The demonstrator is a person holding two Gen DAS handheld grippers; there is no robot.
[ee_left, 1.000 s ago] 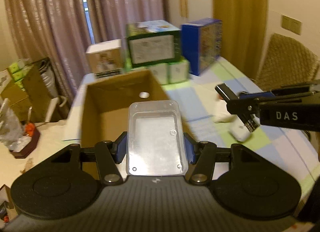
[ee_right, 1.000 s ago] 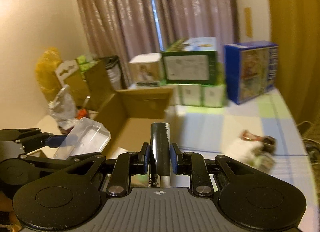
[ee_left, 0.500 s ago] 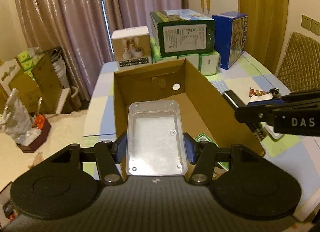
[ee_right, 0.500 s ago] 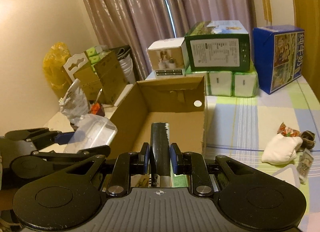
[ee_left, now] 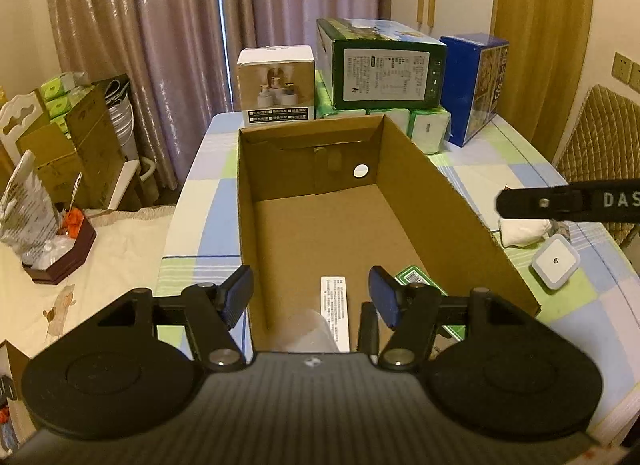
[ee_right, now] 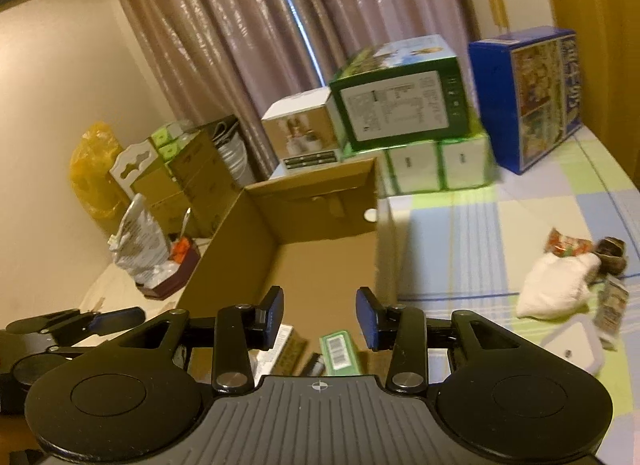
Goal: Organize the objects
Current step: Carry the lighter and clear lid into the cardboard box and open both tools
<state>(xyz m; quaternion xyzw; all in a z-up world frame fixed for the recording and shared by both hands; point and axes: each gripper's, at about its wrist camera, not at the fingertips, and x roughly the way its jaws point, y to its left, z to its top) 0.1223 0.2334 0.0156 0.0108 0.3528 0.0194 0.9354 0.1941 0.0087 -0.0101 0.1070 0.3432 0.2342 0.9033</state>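
Note:
An open cardboard box [ee_left: 424, 193] stands on the checked tablecloth. My left gripper [ee_left: 311, 295] hangs open over its near end, nothing between the fingers. Just below it, inside the box, a blurred clear plastic container [ee_left: 308, 329] shows beside a white label strip [ee_left: 334, 311], a green pack [ee_left: 414, 277] and a black stick-like item [ee_left: 368, 329]. My right gripper [ee_right: 320, 317] is open too, above the same end of the box [ee_right: 224, 249]. Under it lie the green pack [ee_right: 338, 353] and the black item [ee_right: 314, 363]. The right gripper's finger [ee_left: 560, 205] reaches in from the right.
On the table right of the box lie a white pouch [ee_right: 556, 285], a snack wrapper [ee_right: 564, 245] and a white square device [ee_right: 572, 345]. Stacked cartons [ee_left: 380, 65] and a blue box [ee_left: 472, 85] stand behind. A chair [ee_left: 600, 133] is at the right, clutter on the left.
Both grippers have opened. The clear container has left my left gripper and the black stick has left my right one; both now sit down inside the box. The right gripper has tilted.

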